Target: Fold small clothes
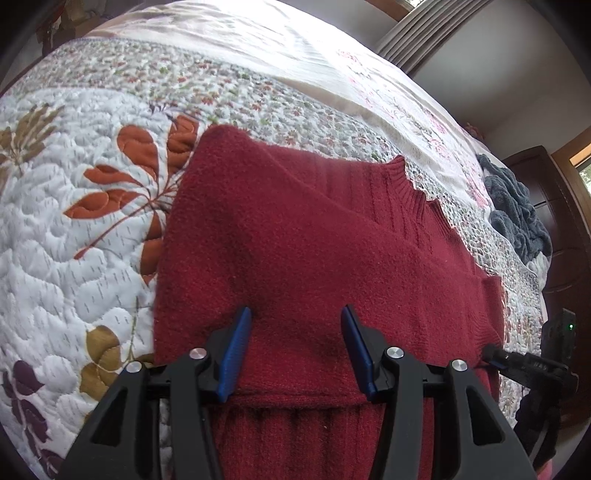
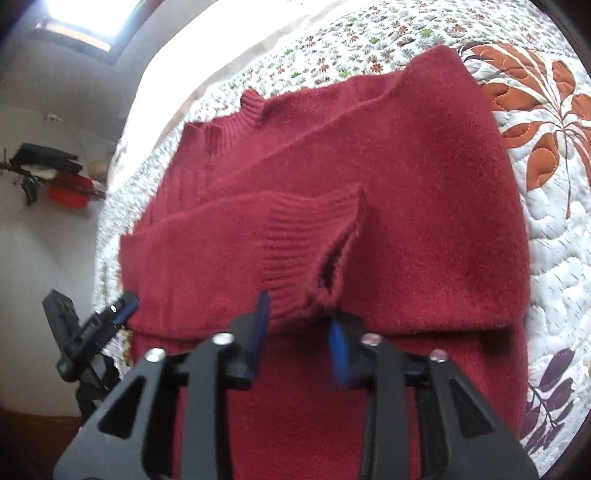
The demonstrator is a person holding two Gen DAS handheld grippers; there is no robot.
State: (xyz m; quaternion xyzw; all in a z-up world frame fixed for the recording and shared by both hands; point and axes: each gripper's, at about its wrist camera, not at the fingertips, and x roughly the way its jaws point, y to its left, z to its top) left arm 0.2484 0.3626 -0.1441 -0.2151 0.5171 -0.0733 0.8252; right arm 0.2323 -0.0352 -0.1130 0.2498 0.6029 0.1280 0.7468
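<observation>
A: State the work surface.

B: A bed, covered by a quilt (image 1: 74,236) with a leaf pattern and a band of small flowers. A curtain (image 1: 413,33) hangs at the far wall, a dark wooden cabinet (image 1: 554,221) stands beside the bed, and a grey-blue blanket (image 1: 517,214) lies bunched near the bed's edge.

A: Where is the garment?

B: A red sweater (image 1: 295,229) lies flat on the quilt, collar (image 2: 251,107) at the far end. Both sleeves look folded across the body; the ribbed cuff (image 2: 310,240) of one sleeve lies on top, near the middle.

A: Condition of the grippers?

B: The left gripper (image 1: 295,325) is spread wide above the folded sleeve layer and grips nothing. The right gripper (image 2: 299,325) is partly open; the cuff's edge sits between its fingers, close to one blue pad. The view is blurred there, so I cannot tell whether any fabric is pinched. The left gripper also appears at the sweater's edge in the right wrist view.

A: Step in hand?

B: By my judgement, the sleeve fold is finishing. The next move calls for both grippers to take the hem nearest the cameras and carry it toward the collar, keeping the sleeves flat.

A: Any readable writing?

B: None. No brand or label is legible.
</observation>
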